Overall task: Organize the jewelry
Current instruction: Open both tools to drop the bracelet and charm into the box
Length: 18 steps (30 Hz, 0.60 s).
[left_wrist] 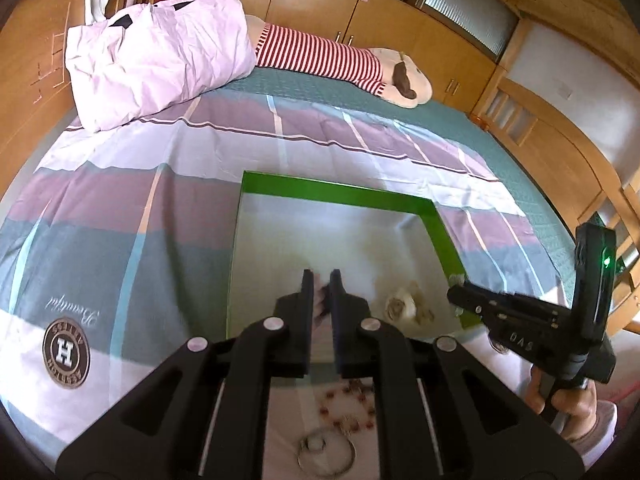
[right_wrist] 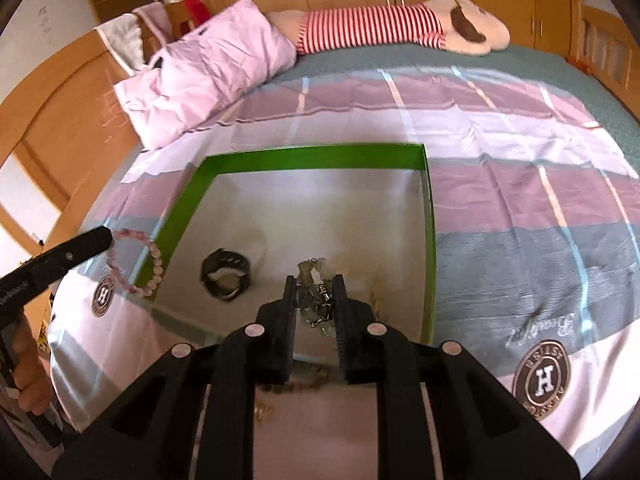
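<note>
A shallow green-rimmed box (left_wrist: 340, 191) (right_wrist: 312, 157) with a white floor lies on the bedspread. My left gripper (left_wrist: 321, 280) (right_wrist: 105, 237) is shut on a pink bead bracelet (right_wrist: 154, 258), which dangles over the box's left rim; in the left wrist view only a few pink beads (left_wrist: 319, 282) show between the fingers. My right gripper (right_wrist: 315, 285) (left_wrist: 455, 293) hovers above the box's near right part, shut on a tangle of silver links and pale stones (right_wrist: 318, 298). A black band (right_wrist: 226, 276) lies on the box floor. A cream rose-like piece (left_wrist: 402, 305) rests in the box too.
On the sheet before the box lie a red bead bracelet (left_wrist: 349, 407) and a silver ring-shaped bangle (left_wrist: 326, 453). A pink pillow (left_wrist: 160, 56) and a striped plush toy (left_wrist: 332, 58) sit at the bed's far end. Wooden cabinets (left_wrist: 440, 44) surround the bed.
</note>
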Motion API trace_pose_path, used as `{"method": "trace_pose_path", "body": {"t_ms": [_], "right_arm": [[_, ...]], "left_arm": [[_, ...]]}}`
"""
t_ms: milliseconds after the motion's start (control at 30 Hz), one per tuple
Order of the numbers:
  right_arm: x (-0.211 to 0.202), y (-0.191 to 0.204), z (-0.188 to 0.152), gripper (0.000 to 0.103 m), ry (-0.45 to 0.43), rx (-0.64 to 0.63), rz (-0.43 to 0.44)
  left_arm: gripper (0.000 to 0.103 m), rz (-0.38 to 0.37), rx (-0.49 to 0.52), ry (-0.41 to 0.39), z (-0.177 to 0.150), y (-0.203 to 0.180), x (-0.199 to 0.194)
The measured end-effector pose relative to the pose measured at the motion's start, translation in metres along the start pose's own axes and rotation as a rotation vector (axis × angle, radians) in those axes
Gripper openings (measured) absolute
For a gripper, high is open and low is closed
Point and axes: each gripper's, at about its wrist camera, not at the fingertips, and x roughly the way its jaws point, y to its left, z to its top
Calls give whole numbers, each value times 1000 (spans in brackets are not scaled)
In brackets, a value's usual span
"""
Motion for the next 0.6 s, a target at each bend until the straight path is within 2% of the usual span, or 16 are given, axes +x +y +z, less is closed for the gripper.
{"method": "trace_pose_path", "body": {"t_ms": [133,200,233,267,367,433,533,600], "right_arm": [[25,-4,-3,20,61,10,-6],[23,0,-3,39,71,3,-3],[16,2,-4,54,59,1,11],[7,6,-6,55,42,-4,37],[-13,19,-21,55,54,-45,99],[-18,28,-36,55,82,-88,108],[-1,36,-58,53,134,-151,26],[18,30,-67,45,188,-139,-17]], "left_arm": [[8,37,1,32,-2,6,26],[13,44,-2,49,-4,8,29],[16,43,-4,54,-5,9,28],[18,40,-5,54,-7,9,25],[26,12,9,55,-18,5,7],[31,0,28,76,-33,1,-2],[31,-4,53,134,-62,-3,2],[31,4,62,182,-78,-4,11]]}}
